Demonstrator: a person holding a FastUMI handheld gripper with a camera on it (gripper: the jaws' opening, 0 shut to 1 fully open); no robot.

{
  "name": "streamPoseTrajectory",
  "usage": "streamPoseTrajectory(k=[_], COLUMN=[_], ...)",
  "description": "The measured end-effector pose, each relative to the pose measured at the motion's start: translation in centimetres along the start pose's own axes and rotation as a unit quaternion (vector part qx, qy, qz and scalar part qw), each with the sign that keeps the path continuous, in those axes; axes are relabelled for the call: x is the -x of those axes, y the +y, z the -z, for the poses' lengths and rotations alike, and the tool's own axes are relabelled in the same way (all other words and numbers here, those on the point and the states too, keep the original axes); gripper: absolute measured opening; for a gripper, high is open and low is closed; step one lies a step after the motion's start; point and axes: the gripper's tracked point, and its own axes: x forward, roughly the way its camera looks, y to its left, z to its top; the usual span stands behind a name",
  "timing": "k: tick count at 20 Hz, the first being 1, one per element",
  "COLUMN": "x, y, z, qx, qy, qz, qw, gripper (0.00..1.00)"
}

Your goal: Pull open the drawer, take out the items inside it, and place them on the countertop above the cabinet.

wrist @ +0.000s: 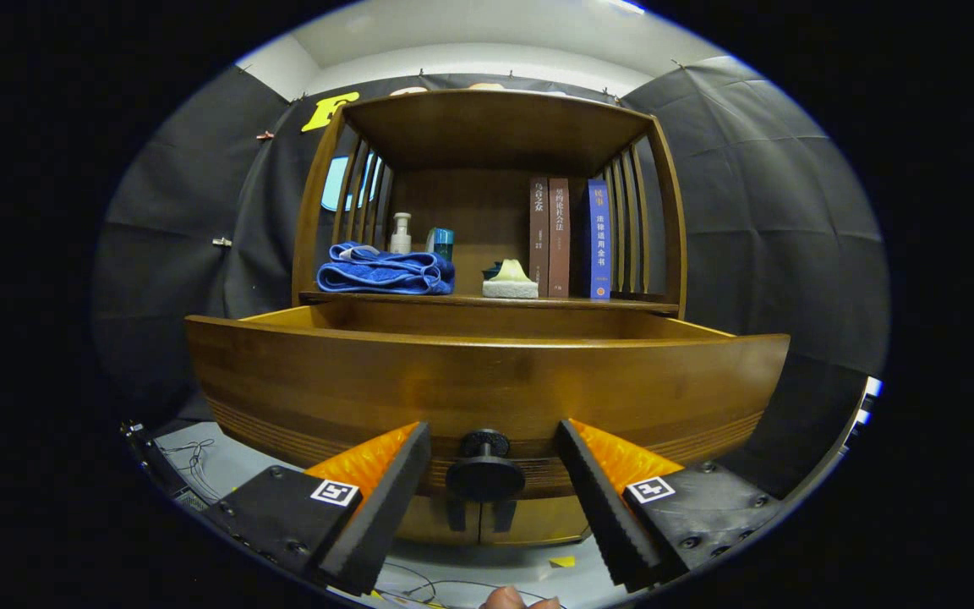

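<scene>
The drawer [487,381] stands pulled out under the surface [487,299]. The tongs [487,474] gape wide, fingers clear of the knob [485,472] on either side. The drawer's inside is hidden; reaching in blind risks snagging its front wall.

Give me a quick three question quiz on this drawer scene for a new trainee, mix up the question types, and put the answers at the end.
1. True or false: the drawer is pulled out of the cabinet.
2. The knob sits: A) between the open fingers, untouched; B) clamped by both fingers; C) beyond the fingers, out of line.
3. Which soft item lies on the countertop in front of the pump bottle?

Key
1. True.
2. A: the gripper is open, fingers apart on either side.
3. The folded blue towel.
</scene>
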Motion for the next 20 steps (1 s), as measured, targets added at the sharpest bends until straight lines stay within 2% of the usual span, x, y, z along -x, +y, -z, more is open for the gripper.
streamPoseTrajectory(k=[4, 20], x=[-2.2, -14.3], y=[-0.1, 0.7], z=[-0.4, -1.5], qx=[-0.026, -0.01], qy=[0.013, 0.018], qz=[-0.008, 0.007], qw=[1.0, 1.0], gripper=[0.99, 0.99])
